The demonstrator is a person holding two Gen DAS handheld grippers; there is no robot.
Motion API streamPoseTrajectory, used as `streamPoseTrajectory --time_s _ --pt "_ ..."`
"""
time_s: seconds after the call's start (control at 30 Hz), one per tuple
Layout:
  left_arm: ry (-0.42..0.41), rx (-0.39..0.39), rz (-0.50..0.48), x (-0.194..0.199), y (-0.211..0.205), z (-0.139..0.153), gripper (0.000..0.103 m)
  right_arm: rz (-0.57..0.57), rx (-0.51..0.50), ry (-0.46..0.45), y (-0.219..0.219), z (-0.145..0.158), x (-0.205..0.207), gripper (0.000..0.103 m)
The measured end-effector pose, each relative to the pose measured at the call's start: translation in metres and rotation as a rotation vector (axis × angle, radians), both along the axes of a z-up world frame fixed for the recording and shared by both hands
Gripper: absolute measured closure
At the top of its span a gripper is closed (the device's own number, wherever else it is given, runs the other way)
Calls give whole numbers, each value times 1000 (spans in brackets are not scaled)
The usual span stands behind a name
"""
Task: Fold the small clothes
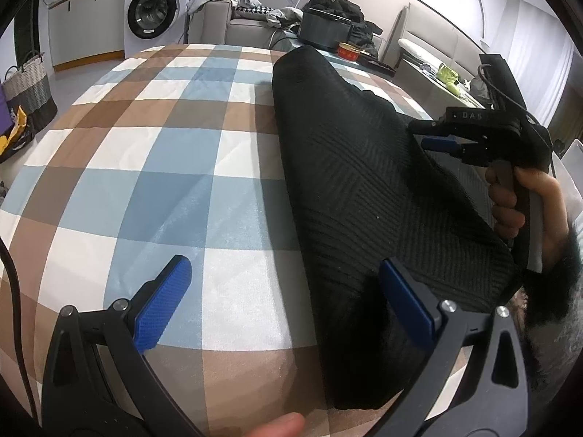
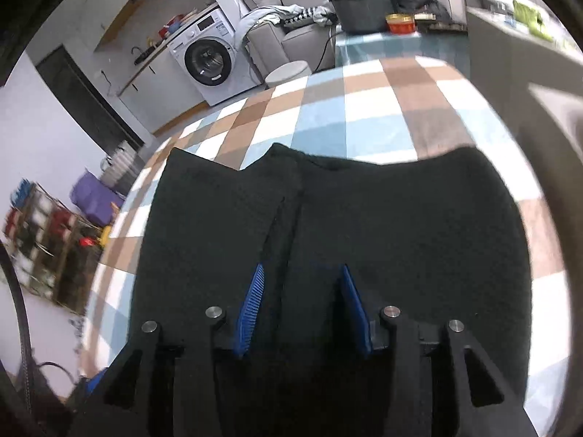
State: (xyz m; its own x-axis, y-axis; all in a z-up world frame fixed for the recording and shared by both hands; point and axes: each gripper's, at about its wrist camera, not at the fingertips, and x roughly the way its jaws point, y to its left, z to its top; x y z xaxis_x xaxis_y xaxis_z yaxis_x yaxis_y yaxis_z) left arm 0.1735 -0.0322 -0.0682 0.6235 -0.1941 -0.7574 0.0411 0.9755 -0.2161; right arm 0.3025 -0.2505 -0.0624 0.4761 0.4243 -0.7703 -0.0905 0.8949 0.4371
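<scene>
Surroundings: washing machine (image 1: 155, 14) at 11 o'clock beyond checked tablecloth (image 1: 153, 167); woven basket (image 1: 29, 87) at 9 o'clock; dark pot (image 1: 324, 31) and red tin (image 1: 348, 51) at 1 o'clock, past the far table edge. No obstruction between jaws and cloth.

Black knit garment (image 1: 368, 196) laid lengthwise on the tablecloth, 12 to 5 o'clock.

Left gripper (image 1: 284, 302): spread wide, empty, right finger over the garment's near edge.

Right gripper (image 2: 300, 309): hand-held at 3 o'clock, part-open, above the garment; grip on fabric not determinable.
</scene>
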Motion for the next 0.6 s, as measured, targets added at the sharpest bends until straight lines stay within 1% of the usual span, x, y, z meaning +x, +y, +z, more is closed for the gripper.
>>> streamPoseTrajectory --time_s 0.13,0.2,0.23,0.33,0.37,0.47,0.53,0.6 --pt "0 -4 -5 1 -1 -2 1 27 77 4 11 -6 10 58" --pt "1 -4 -7 1 -1 -3 1 40 75 3 23 -10 21 59" --pt "3 -3 -8 2 -1 -4 1 37 57 -5 27 -11 23 65" --pt "5 -7 -10 3 -1 -4 1 50 13 -29 40 -13 28 88" --pt "4 -7 -9 2 0 -4 1 57 1 -47 42 -11 26 91" --pt "1 -8 -2 1 1 -2 1 53 21 -130 38 8 12 92" --pt "-8 -10 0 0 2 2 1 33 52 -176 30 28 1 92" --pt "-23 -12 -2 -3 1 7 1 21 42 -226 23 54 -15 92"
